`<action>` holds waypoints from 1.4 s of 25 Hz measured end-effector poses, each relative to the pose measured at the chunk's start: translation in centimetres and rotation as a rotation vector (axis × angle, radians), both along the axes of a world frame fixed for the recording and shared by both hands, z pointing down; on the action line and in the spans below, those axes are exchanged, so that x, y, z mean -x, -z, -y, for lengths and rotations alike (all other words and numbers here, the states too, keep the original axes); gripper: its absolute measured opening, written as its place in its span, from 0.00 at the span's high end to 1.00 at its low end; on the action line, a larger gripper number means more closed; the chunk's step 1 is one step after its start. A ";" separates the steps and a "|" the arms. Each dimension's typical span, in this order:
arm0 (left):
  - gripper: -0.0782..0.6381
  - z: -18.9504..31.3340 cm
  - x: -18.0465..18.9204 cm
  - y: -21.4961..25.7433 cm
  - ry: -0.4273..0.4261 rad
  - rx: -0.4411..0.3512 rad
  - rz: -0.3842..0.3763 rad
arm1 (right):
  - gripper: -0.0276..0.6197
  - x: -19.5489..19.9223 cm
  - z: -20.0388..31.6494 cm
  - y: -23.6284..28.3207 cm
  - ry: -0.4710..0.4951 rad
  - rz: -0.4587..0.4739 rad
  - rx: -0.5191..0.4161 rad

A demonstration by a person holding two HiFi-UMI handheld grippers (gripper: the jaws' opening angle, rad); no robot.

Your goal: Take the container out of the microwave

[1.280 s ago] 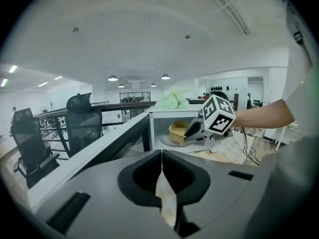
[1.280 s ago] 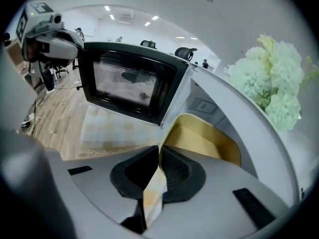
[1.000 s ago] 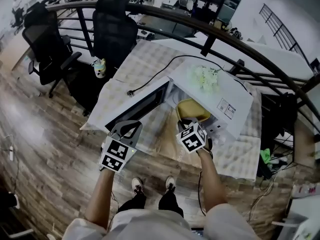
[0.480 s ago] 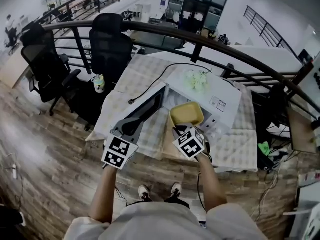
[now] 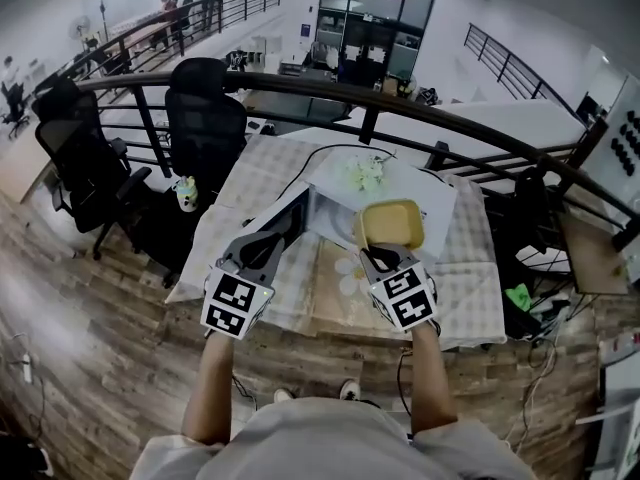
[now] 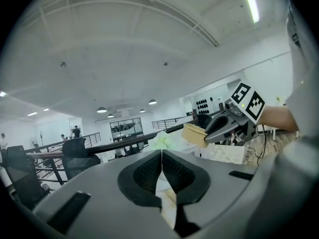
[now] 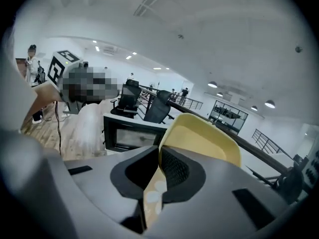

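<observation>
My left gripper (image 5: 270, 236) is held out in front of me, nearly level, with its jaws pressed together on nothing. My right gripper (image 5: 374, 256) tilts downward, jaws pinched on the near rim of the container (image 5: 392, 224). My left forearm (image 5: 212, 388) and right forearm (image 5: 428, 378) stretch forward side by side.

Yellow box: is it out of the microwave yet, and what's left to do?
Done: the box is out of the microwave, held in the air before it. In hand: the right tongs are shut on its rim; the left tongs are shut, empty. Left: probably set it on the table and close the open door.
</observation>
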State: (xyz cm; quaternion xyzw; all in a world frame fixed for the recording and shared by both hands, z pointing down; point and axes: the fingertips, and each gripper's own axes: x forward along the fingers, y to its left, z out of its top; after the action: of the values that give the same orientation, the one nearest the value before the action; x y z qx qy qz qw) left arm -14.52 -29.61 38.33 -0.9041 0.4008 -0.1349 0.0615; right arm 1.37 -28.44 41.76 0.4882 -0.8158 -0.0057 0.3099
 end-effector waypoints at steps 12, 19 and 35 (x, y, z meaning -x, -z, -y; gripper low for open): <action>0.86 -0.7 -4.9 5.0 0.009 -0.108 -0.035 | 0.90 -5.1 -1.6 8.1 0.002 0.022 -0.168; 0.86 -1.8 -7.2 8.3 -0.008 -0.169 -0.044 | 0.90 -6.6 -2.4 10.9 0.017 0.036 -0.222; 0.86 -1.7 -8.8 7.8 -0.012 -0.177 0.012 | 0.91 -8.0 -2.0 10.0 0.011 0.050 -0.226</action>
State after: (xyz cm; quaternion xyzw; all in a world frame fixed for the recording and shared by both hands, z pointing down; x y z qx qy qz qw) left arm -5.71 -27.93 30.50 -0.8966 0.4055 -0.1041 0.1443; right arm 9.34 -26.46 31.73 0.5157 -0.8200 -0.0874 0.2324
